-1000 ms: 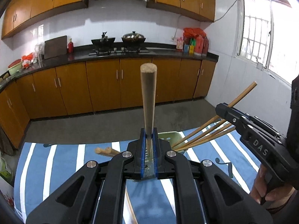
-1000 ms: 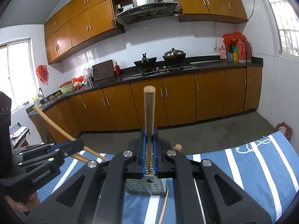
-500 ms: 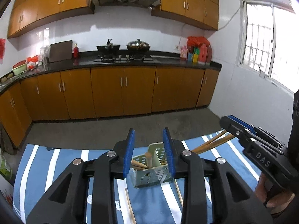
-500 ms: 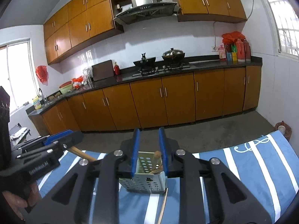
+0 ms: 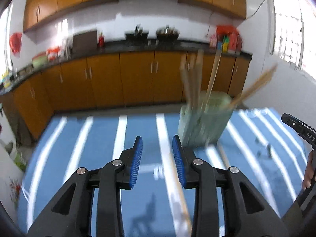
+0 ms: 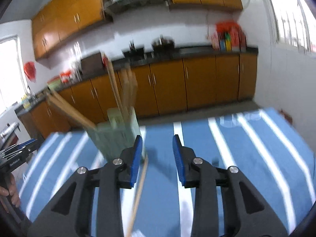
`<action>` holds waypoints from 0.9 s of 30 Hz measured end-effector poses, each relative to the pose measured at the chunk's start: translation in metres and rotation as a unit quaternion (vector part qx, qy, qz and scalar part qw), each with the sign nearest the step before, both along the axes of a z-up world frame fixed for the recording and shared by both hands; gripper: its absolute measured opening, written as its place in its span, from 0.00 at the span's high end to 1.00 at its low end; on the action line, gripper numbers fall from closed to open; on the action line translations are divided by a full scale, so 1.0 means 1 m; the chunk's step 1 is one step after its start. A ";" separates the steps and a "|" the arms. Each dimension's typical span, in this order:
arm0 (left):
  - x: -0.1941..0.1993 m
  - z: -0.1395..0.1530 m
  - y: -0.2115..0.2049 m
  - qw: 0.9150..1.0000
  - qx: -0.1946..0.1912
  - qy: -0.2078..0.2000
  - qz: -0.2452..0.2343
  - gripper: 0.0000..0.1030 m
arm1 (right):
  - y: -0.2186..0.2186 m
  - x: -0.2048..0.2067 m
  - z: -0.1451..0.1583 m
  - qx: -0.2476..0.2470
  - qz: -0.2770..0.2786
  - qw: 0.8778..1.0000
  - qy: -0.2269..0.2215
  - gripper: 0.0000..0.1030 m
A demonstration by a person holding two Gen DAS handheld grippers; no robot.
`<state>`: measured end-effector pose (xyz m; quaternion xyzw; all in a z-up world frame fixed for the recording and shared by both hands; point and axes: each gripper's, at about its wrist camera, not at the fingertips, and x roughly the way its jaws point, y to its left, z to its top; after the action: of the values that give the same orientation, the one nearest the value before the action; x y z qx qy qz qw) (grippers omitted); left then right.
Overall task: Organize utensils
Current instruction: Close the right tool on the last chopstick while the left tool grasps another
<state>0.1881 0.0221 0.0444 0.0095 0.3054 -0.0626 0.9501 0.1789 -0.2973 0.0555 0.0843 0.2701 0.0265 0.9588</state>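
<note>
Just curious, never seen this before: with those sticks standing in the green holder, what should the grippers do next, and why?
Probably lower the left gripper onto the loose chopstick lying on the striped cloth and close. Its fingers are apart and empty, and the holder already has several.

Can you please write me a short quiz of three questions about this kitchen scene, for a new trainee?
1. True or false: the left gripper is clamped on a chopstick.
2. Where do most of the chopsticks stand?
A. in the green holder
B. in a wok on the stove
C. on the floor
3. Fill in: the loose chopstick lies flat on the blue and white ______ cloth.

Key:
1. False. Both pads stand apart with nothing pressed between them; the right gripper is opening too, also empty.
2. A
3. striped
</note>
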 end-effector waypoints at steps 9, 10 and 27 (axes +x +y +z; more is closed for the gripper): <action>-0.011 -0.097 -0.013 0.995 -0.028 0.098 0.012 0.68 | 0.057 -0.006 -0.109 0.012 0.054 0.989 0.138 0.72; -0.012 -0.103 -0.016 0.994 -0.028 0.103 0.014 0.68 | 0.065 -0.006 -0.113 0.005 0.059 0.988 0.143 0.73; -0.019 -0.121 -0.038 0.993 -0.026 0.117 0.007 0.68 | 0.073 -0.002 -0.132 -0.046 0.021 0.986 0.158 0.93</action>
<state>0.1691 -0.0155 -0.0766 -0.0241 0.4127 -0.0647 0.9083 0.1773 -0.2246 -0.0763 0.0377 0.4207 0.0207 0.9062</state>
